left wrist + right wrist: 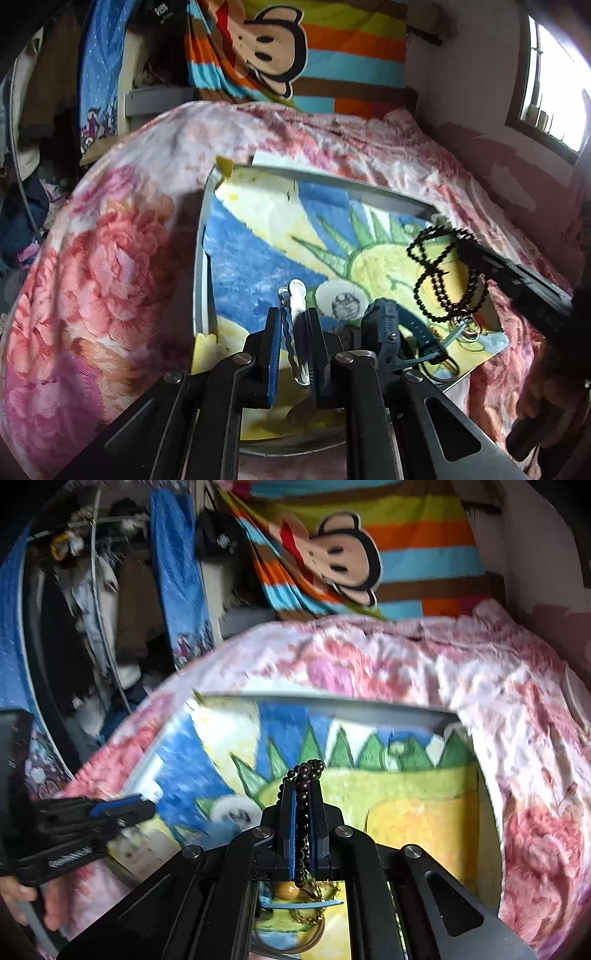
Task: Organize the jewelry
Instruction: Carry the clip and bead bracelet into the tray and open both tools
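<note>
My left gripper [291,317] is shut on a silver hair clip [296,295], held above a metal tray [201,258] lined with a painted sun picture [258,240]. My right gripper [302,794] is shut on a black bead necklace [303,771]; in the left wrist view the necklace [439,273] hangs in loops from the right gripper [461,236] over the tray's right side. A teal-strapped watch [384,325] lies on the tray near the left gripper. Gold rings and chains [467,328] lie under the hanging beads.
The tray rests on a bed with a pink floral blanket [110,258]. A striped monkey blanket [295,55] hangs behind. A window [554,81] is at the right. Clutter and clothes [92,609] fill the left side. The left gripper [122,808] shows in the right wrist view.
</note>
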`<state>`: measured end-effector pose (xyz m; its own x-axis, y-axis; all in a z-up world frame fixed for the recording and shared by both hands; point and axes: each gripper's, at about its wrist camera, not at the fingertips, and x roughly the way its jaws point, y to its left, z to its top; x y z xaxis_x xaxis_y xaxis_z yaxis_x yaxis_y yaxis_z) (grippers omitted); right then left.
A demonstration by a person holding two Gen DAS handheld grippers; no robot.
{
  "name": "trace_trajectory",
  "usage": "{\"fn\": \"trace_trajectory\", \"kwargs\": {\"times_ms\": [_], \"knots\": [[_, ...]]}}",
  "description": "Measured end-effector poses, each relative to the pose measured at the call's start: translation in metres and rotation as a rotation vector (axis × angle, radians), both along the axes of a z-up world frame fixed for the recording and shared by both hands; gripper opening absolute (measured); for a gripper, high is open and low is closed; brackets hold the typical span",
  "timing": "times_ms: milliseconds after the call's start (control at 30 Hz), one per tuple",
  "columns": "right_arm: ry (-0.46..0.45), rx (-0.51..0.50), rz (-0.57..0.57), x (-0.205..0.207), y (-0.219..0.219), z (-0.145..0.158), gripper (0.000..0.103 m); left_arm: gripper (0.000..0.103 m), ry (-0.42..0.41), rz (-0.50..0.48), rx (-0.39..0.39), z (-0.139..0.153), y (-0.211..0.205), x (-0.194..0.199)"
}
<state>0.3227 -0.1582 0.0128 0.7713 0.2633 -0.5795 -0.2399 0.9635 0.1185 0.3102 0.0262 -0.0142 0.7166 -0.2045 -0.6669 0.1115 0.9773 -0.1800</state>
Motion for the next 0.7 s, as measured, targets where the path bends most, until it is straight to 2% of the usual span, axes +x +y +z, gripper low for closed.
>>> {"fn": "trace_trajectory", "kwargs": {"times_ms": [133, 367, 400, 433, 467, 533, 567, 633, 700], "knots": [[0.038, 0.007, -0.033, 0.002, -0.004, -0.015, 0.006, 0.012, 0.018, -0.003, 0.026, -0.004, -0.005, 0.002], [0.076, 0.017, -0.063, 0.002, -0.013, -0.023, 0.008, 0.012, 0.047, 0.027, 0.01, -0.007, 0.002, 0.006], [0.077, 0.015, -0.064, 0.002, -0.014, -0.023, 0.01, 0.012, 0.051, 0.029, 0.012, -0.008, 0.002, 0.007], [0.077, 0.014, -0.066, 0.0, -0.015, -0.023, 0.018, 0.013, 0.056, 0.032, 0.017, -0.008, 0.002, 0.007], [0.072, 0.017, -0.068, -0.003, -0.016, -0.022, 0.032, 0.014, 0.059, 0.036, 0.022, -0.007, 0.002, 0.007], [0.058, 0.028, -0.073, -0.008, -0.019, -0.02, 0.045, 0.024, 0.054, 0.046, 0.029, -0.005, 0.002, 0.005], [0.051, 0.03, -0.074, -0.011, -0.02, -0.019, 0.046, 0.029, 0.049, 0.051, 0.028, -0.004, 0.003, 0.004], [0.045, 0.029, -0.074, -0.013, -0.021, -0.017, 0.046, 0.054, 0.03, 0.066, 0.013, -0.001, 0.006, -0.001], [0.038, 0.028, -0.076, -0.017, -0.022, -0.014, 0.046, 0.062, -0.002, 0.086, 0.001, 0.004, 0.009, -0.006]]}}
